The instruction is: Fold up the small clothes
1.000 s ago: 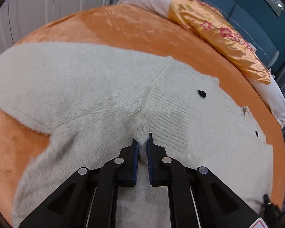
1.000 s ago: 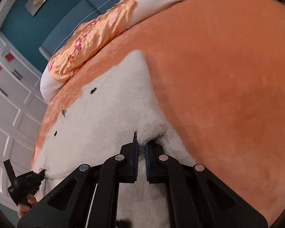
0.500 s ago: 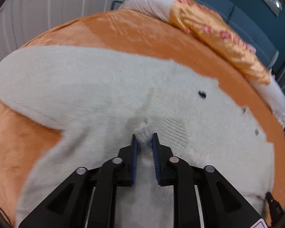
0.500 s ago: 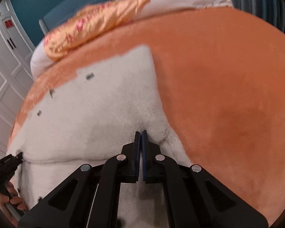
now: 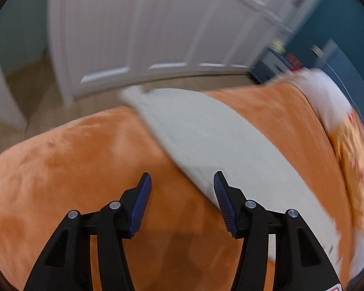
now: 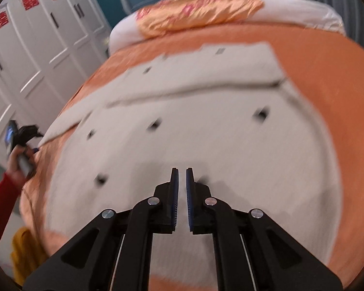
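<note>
A cream knit cardigan [image 6: 206, 126] with dark buttons lies spread on an orange blanket [image 6: 327, 55]; its far part is folded over. My right gripper [image 6: 182, 181] hovers above the cardigan's near part, jaws almost closed with a narrow gap and nothing between them. My left gripper [image 5: 180, 181] is wide open and empty over bare blanket [image 5: 72, 169]. The cardigan's sleeve [image 5: 218, 145] runs diagonally just past the left gripper's right fingertip [image 5: 219, 184]. The left gripper also shows at the left of the right wrist view [image 6: 17, 135], held in a hand with a red sleeve.
A gold floral pillow [image 6: 199, 12] on a white pillow [image 6: 303, 12] lies at the bed's head. White wardrobe doors [image 5: 145, 36] and wooden floor [image 5: 31, 92] lie beyond the bed's edge. A yellow garment [image 6: 24, 254] hangs at the bed's near left edge.
Both grippers let go of the cardigan. The left one opened wide and swung left to the sleeve side. The right one lifted back; the cardigan now lies with a fold across it.
</note>
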